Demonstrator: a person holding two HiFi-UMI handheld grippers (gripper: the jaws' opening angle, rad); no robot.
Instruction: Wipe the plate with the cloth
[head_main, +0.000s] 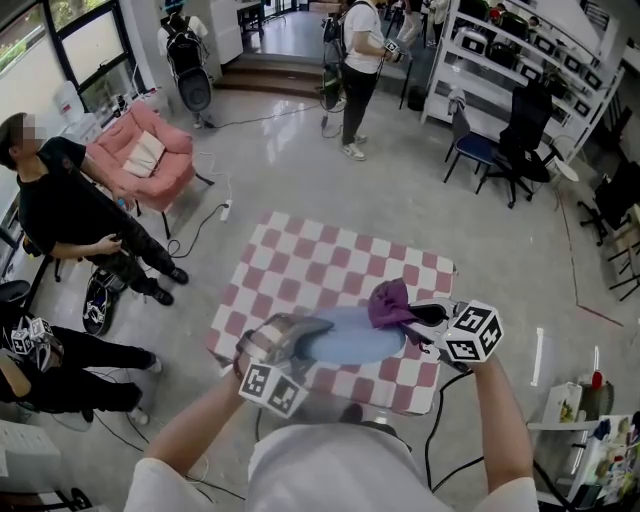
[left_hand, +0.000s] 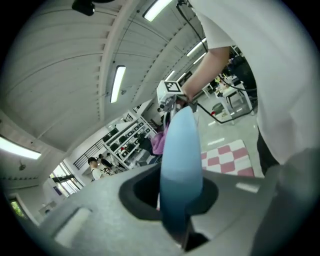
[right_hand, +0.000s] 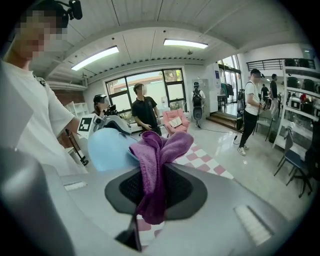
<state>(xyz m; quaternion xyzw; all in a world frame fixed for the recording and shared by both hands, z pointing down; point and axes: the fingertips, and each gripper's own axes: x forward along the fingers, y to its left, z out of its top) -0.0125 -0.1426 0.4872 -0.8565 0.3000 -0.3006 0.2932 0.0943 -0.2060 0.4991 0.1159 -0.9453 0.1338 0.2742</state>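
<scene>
Jaws of the left gripper (head_main: 300, 338) pinch the plate (head_main: 355, 338) by its rim, likely stiff and slippery; the right gripper (head_main: 415, 320) clamps the soft, light cloth (head_main: 388, 303).

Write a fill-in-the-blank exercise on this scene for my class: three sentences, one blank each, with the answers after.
1. The left gripper is shut on the edge of a light ___ plate.
2. The right gripper is shut on a ___ cloth.
3. Both are held above a table with a pink-and-white ___ cover.
Missing words: blue; purple; checked.
</scene>
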